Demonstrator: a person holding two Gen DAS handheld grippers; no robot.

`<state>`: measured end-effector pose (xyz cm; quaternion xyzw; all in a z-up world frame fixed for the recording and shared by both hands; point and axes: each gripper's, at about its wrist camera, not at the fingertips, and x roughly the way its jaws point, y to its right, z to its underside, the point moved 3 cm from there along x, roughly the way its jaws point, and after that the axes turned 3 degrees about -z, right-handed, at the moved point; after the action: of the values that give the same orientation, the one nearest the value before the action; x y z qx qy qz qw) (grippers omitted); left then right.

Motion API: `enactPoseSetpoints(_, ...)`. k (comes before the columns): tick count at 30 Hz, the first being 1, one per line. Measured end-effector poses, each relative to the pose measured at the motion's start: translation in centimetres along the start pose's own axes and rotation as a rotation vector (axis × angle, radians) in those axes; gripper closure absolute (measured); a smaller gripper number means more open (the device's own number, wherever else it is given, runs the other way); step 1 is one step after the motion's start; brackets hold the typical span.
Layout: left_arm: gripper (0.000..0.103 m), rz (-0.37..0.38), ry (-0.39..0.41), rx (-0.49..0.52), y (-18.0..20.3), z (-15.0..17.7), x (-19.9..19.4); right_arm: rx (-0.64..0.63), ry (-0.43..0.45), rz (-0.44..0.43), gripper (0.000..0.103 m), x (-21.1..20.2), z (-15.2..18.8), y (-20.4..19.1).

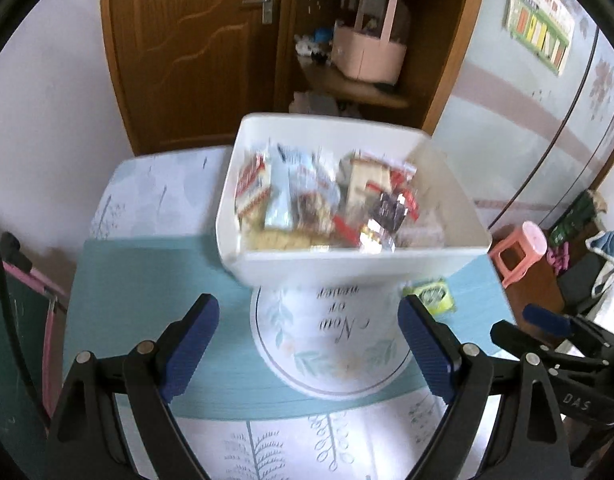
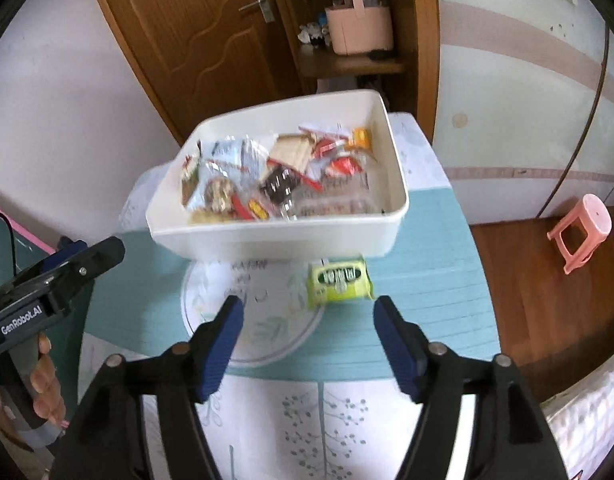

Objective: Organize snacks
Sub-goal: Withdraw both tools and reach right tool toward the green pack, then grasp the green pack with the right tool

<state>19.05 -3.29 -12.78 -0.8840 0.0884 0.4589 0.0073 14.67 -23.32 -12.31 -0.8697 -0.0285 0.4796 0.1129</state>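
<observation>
A white bin (image 2: 267, 236) sits in the middle of both pictures, on a small table (image 2: 427, 280) with a blue-green and white cloth. The bin is full of wrapped snacks (image 2: 275, 176) in a messy pile. They are a bit blurry, so the names on them cannot be read.

One green snack pack (image 2: 339, 282) lies alone on the table, just in front of the bin's lower right corner. It is near the edge of a round white picture with leaves (image 1: 327, 340) on the cloth.

In the right wrist view, the right gripper (image 2: 309, 338) is at the bottom middle. Its blue pads are spread apart and nothing is between them. The green pack is just above the gap.

In the left wrist view, the left gripper (image 1: 309, 344) is at the bottom. Its pads are spread wide with nothing held. The round leaf picture shows between them.

A person's hand (image 2: 43, 384) holds the left gripper's handle at the lower left of the right wrist view.

A pink stool (image 2: 583, 228) stands on the wood floor at the right. A brown door (image 2: 179, 40) is at the top, with a pink basket (image 2: 359, 28) on a shelf beside it.
</observation>
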Motion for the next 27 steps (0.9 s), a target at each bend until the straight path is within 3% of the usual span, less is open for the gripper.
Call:
enactPoseSetpoints(9,0.013,-0.025,-0.08,-0.018,-0.7,2.7,4.2,-0.017,-0.039,0.03,0.023,3.6,1.6,0.5)
enactPoseSetpoints(27,0.013,-0.017,-0.133,-0.062,-1.2,2.2,9.7,-0.004,-0.1,0.108,0.023,12.1,-0.2,2.9)
